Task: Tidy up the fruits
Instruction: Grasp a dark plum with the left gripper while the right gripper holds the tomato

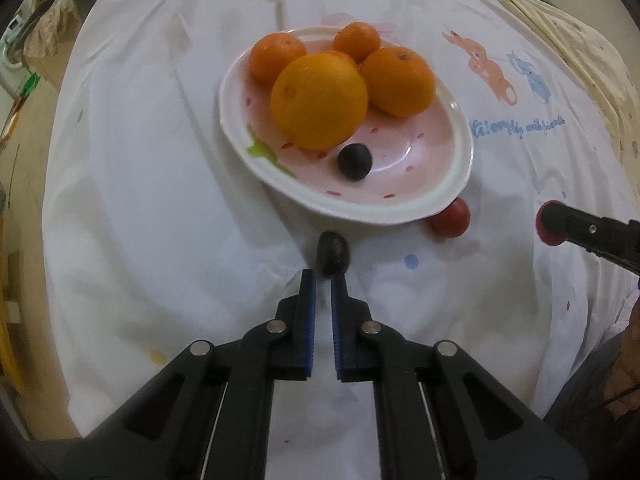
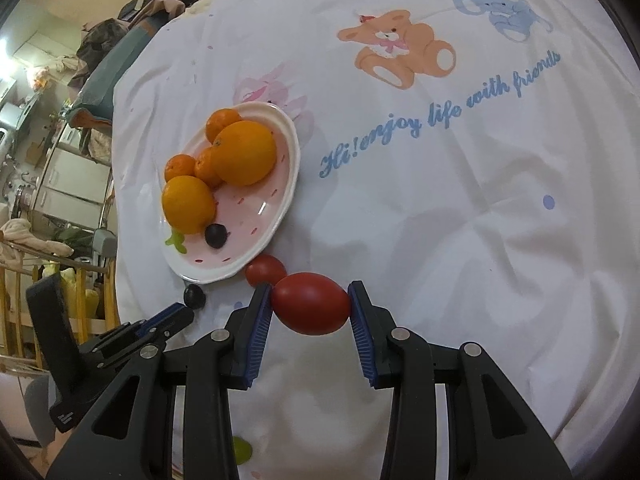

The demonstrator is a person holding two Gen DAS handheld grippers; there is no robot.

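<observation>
The left hand-held gripper (image 1: 324, 276) points steeply down with its blue-padded jaws drawn nearly together; a small dark grape-like fruit (image 1: 333, 257) lies at the fingertips, and whether the pads pinch it cannot be told. Just beyond it is the near rim of the oval pink-and-white ceramic plate (image 1: 448, 184), which carries a large orange (image 1: 319, 102), four smaller oranges and a second dark grape (image 1: 354, 161). The right hand-held gripper (image 2: 310, 304) is clamped on a smooth red oval tomato (image 2: 311, 309), lifted off the white cartoon-printed cloth (image 2: 460, 240). A second red tomato (image 2: 265, 270) lies against the plate's near edge, just beside the held one. To the right of the plate the cloth lies wide and bare; to the left its edge drops toward household clutter.
</observation>
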